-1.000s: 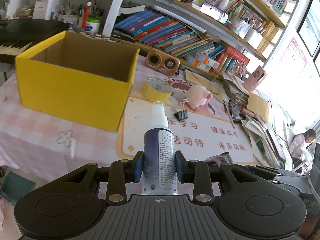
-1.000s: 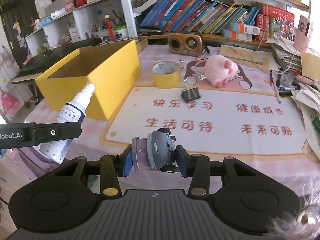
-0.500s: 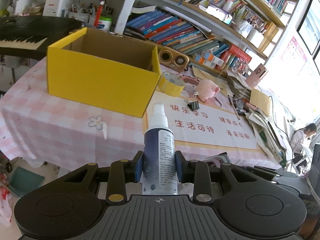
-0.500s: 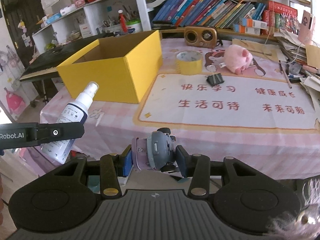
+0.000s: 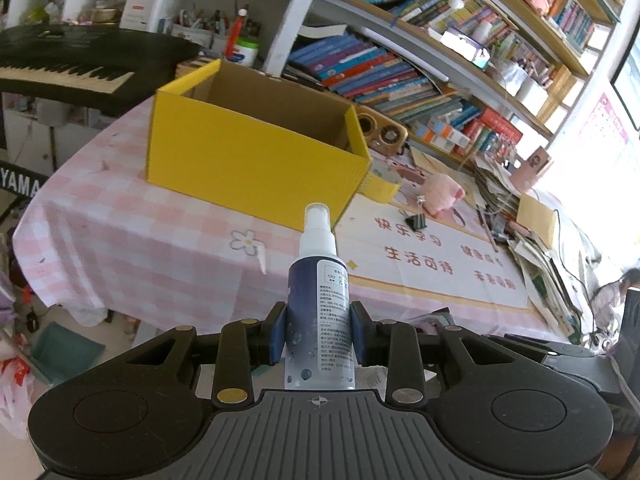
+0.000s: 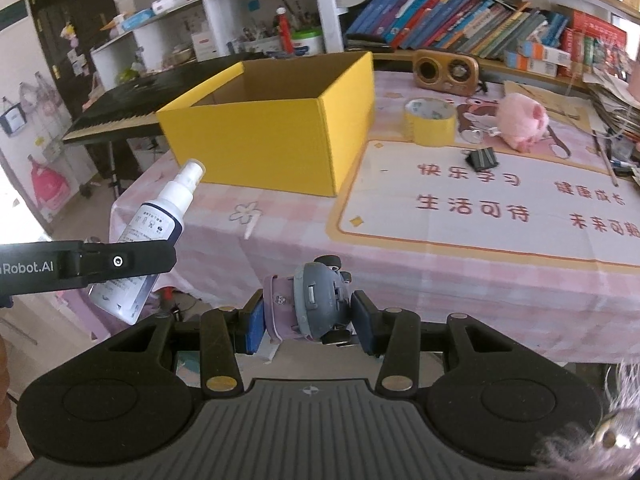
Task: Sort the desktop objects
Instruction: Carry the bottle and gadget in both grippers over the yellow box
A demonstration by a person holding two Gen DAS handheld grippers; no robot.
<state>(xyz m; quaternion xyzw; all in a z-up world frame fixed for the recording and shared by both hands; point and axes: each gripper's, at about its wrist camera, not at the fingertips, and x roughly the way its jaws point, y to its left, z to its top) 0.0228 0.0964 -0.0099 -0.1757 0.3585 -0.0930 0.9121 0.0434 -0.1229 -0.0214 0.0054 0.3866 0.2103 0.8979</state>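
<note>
Bookshelves (image 5: 400, 76) were seen behind the bench (image 6: 440, 280), which was covered by a pink checked cloth, with a keyboard (image 5: 60, 68) at its far left. An open yellow box (image 6: 280, 140) was set on the bench, and a tape roll (image 6: 430, 122), pink plush (image 6: 520, 122) and binder clip (image 6: 482, 159) were laid to its right. Both tools were held off the near bench edge. A spray bottle (image 5: 319, 312) was clamped upright in the left hand-held gripper (image 5: 319, 334); its tilt was shown only by the right view. A small grey-and-lilac toy (image 6: 310, 300) was gripped by the right hand-held gripper (image 6: 308, 322).
</note>
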